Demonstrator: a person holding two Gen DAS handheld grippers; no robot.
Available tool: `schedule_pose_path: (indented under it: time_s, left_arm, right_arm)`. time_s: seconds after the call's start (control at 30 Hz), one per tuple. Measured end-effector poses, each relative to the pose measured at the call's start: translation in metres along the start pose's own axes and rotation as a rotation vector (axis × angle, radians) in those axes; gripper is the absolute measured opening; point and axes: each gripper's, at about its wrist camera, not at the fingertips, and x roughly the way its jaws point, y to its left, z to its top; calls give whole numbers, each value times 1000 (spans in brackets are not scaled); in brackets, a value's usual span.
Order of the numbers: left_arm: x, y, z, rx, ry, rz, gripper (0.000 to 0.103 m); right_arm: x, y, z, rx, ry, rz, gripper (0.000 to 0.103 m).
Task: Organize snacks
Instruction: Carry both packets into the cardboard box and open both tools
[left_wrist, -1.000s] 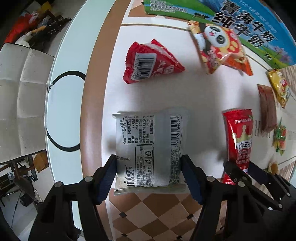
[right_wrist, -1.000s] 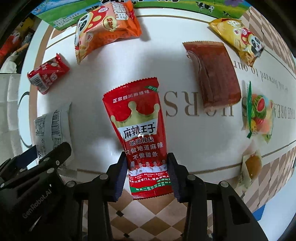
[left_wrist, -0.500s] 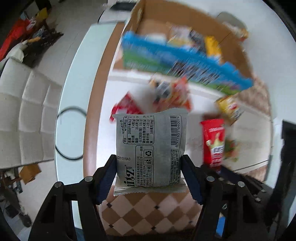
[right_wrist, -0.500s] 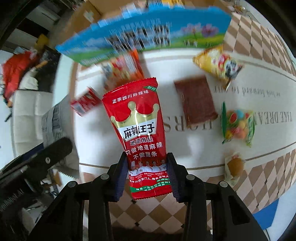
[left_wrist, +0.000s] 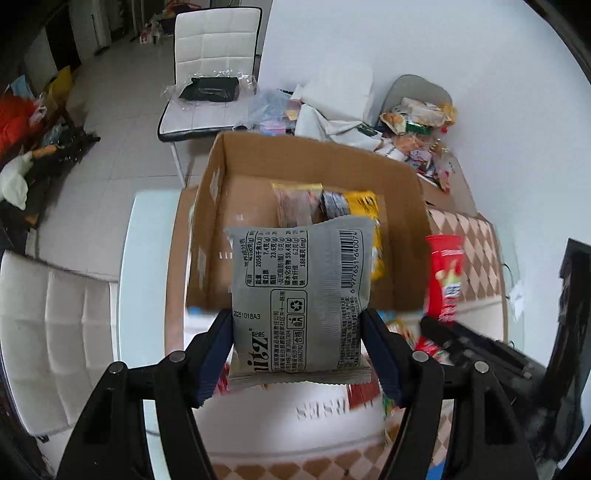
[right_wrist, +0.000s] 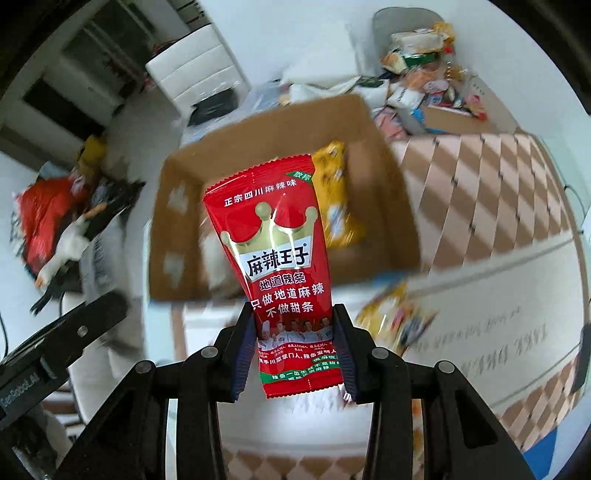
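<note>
My left gripper (left_wrist: 297, 345) is shut on a grey snack packet (left_wrist: 301, 288), printed side up, held in the air over the near wall of an open cardboard box (left_wrist: 218, 206). Inside the box lie a yellow packet (left_wrist: 360, 203) and a pinkish one (left_wrist: 295, 206). My right gripper (right_wrist: 293, 347) is shut on a red spicy-strip packet (right_wrist: 275, 236) with a gold crown, also raised in front of the same box (right_wrist: 177, 221). That red packet (left_wrist: 445, 273) and the right gripper's dark frame show at the right of the left wrist view.
The table (left_wrist: 295, 428) below has a white top with a checked brown border; a loose yellow snack (right_wrist: 395, 314) lies on it. White chairs (left_wrist: 214, 55) stand beyond and at left (left_wrist: 44, 332). A pile of snack bags (left_wrist: 417, 125) sits behind the box.
Both grippers have lifted their packets off the table and tilted up toward the box, which now fills the middle of both views. The snacks on the table have dropped out of sight below.
</note>
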Motion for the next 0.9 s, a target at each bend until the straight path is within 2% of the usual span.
schedule_pose_path:
  time_s: [0.1,0.17,0.37,0.6,0.83,0.9]
  left_arm:
    - [29,5,34,-7,44,16,67]
    - [52,13,54,-24,82,28,67]
    - [114,23,96,-31,181,75,67]
    - [166,30,119,-58,279,90,67]
    - [189,33,127,-47,323,130,67]
    - [193,35,128,-62,336,129,68]
  right_arm:
    - [21,-5,43,12,5,-52,43]
    - [43,-10,69,39,41,-59,43]
    - [102,-28,111,66,89,-120,43]
    - [139,-38,132,69,118,-161,43]
    - [154,-46,144,90,132,-166,43]
    - [160,-48,147,97,159,-151,46]
